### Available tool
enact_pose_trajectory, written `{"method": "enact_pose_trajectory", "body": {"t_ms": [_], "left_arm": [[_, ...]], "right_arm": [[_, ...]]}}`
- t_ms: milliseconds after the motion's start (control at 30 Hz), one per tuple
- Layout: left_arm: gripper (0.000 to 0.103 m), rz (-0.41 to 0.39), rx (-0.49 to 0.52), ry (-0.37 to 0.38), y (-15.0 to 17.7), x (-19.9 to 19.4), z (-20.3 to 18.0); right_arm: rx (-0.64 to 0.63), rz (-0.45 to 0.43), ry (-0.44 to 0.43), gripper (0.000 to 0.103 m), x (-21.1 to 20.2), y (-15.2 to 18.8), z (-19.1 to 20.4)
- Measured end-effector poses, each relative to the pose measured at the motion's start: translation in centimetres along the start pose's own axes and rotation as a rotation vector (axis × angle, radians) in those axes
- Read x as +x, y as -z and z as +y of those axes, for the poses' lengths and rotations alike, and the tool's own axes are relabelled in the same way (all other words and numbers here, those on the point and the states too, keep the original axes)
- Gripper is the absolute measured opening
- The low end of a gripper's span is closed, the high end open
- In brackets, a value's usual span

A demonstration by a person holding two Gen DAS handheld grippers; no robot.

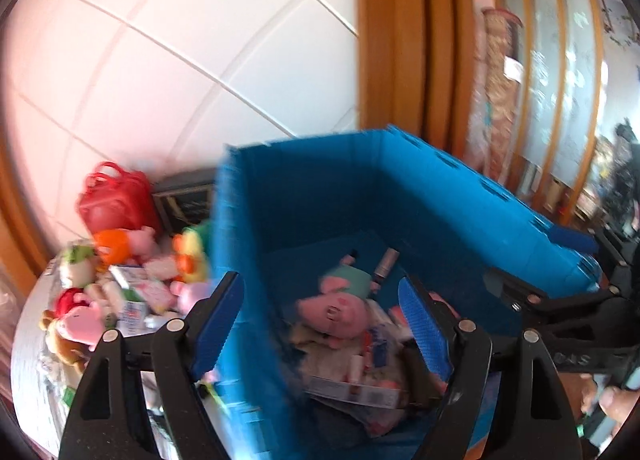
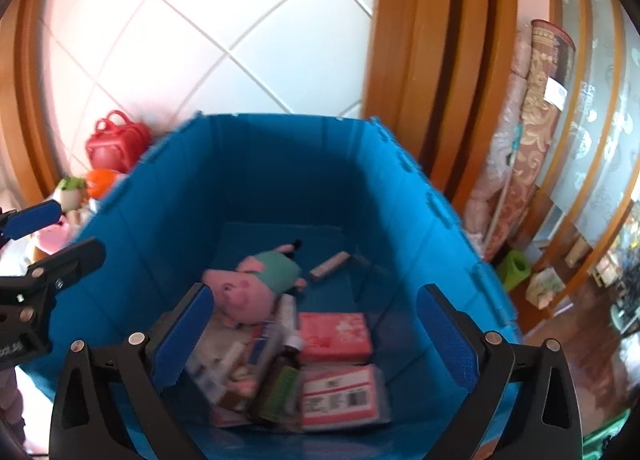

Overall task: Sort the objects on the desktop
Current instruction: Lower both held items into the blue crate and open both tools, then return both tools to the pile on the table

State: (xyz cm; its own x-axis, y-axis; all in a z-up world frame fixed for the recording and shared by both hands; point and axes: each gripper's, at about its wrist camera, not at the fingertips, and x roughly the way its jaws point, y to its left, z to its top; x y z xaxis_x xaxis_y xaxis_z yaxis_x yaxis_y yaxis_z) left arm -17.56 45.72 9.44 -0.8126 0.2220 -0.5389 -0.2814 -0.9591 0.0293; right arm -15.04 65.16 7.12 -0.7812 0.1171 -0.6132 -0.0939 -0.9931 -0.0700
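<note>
We hold both grippers tilted down over a blue bin (image 2: 168,260). Our right gripper (image 2: 316,336) hangs above its open top with the fingers spread wide and nothing between the pads. Our left gripper (image 1: 320,324) sits at the bin's left wall, one finger outside the wall and the other over the inside; its fingers are also apart and grip nothing. In the right wrist view, the left gripper's blue pad and black finger show at the left edge, just beside the bin's rim.

On the bin's floor lies a pink pig toy (image 2: 248,292) in a green top, on its side. Near it are a small tube (image 2: 330,265), a pink box (image 2: 336,336), a labelled packet (image 2: 340,396) with a barcode, and a dark bottle (image 2: 280,388), crowded together toward the near side. The far half of the floor is bare.

The bin stands on a round pale table (image 1: 28,340). To the left of the bin, a heap of soft toys and small cartons (image 1: 132,292) covers the tabletop, with a red bag (image 1: 116,200) behind it. A white tiled wall (image 1: 180,40) rises behind, and a wooden door frame (image 2: 420,60) stands to the right. Rolled rugs (image 2: 532,140) lean by glass doors.
</note>
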Motion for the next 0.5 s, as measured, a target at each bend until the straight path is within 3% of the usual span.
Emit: {"method": "enact_pose_trajectory", "body": {"t_ms": [67, 200, 367, 500], "left_arm": [[0.082, -0.035, -0.022, -0.048, 0.5, -1.2, 2.2], [0.101, -0.081, -0.074, -0.125, 1.9, -3.2, 7.2], [0.101, -0.087, -0.096, -0.257, 5.1, -4.6, 14.7], [0.101, 0.0, -0.173, -0.357, 8.8, -3.9, 22.6]], "right_arm": [[0.014, -0.029, -0.057, 0.103, -0.9, -0.2, 1.6], [0.016, -0.103, -0.141, 0.103, -3.0, -0.6, 5.8], [-0.016, -0.158, -0.251, 0.103, -4.0, -1.5, 12.8], [-0.049, -0.161, -0.327, 0.103, -3.3, -1.9, 18.4]]}}
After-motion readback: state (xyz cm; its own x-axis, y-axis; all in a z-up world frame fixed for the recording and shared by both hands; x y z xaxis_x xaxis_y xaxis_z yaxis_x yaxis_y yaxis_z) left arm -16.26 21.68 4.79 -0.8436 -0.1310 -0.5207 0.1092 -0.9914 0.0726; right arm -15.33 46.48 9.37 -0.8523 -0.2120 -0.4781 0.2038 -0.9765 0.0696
